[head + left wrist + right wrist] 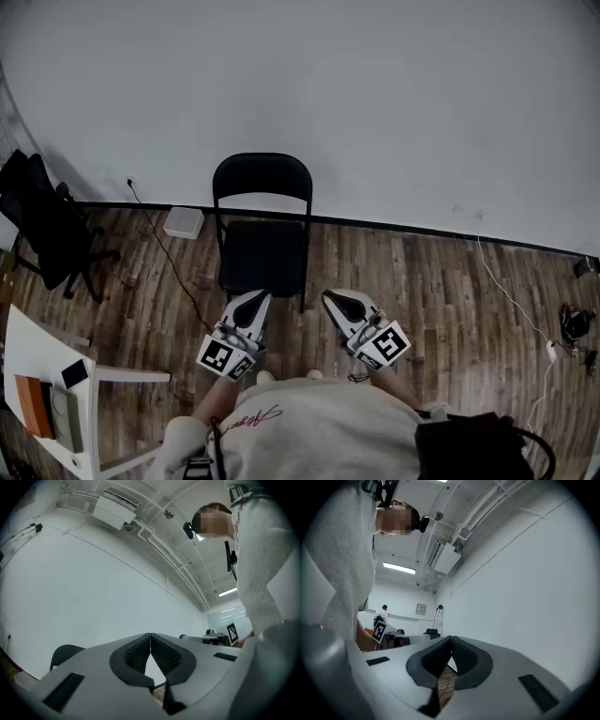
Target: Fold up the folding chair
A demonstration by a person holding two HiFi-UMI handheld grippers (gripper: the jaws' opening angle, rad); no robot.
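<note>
A black folding chair [262, 225] stands unfolded against the white wall, its seat facing me. In the left gripper view only the chair's backrest [65, 654] peeks over the gripper body. My left gripper [255, 302] hovers just in front of the seat's front edge, shut with nothing in it; its pads [140, 652] meet at the tips. My right gripper [339, 300] is held at the seat's front right corner, also shut and empty, its pads [459, 656] touching. Both point slightly upward toward the wall.
A black office chair [45, 225] stands at the left. A white table [37, 352] with an orange book and a phone is at the lower left. Cables [169, 253] run over the wooden floor, and a white box [183, 222] lies by the wall.
</note>
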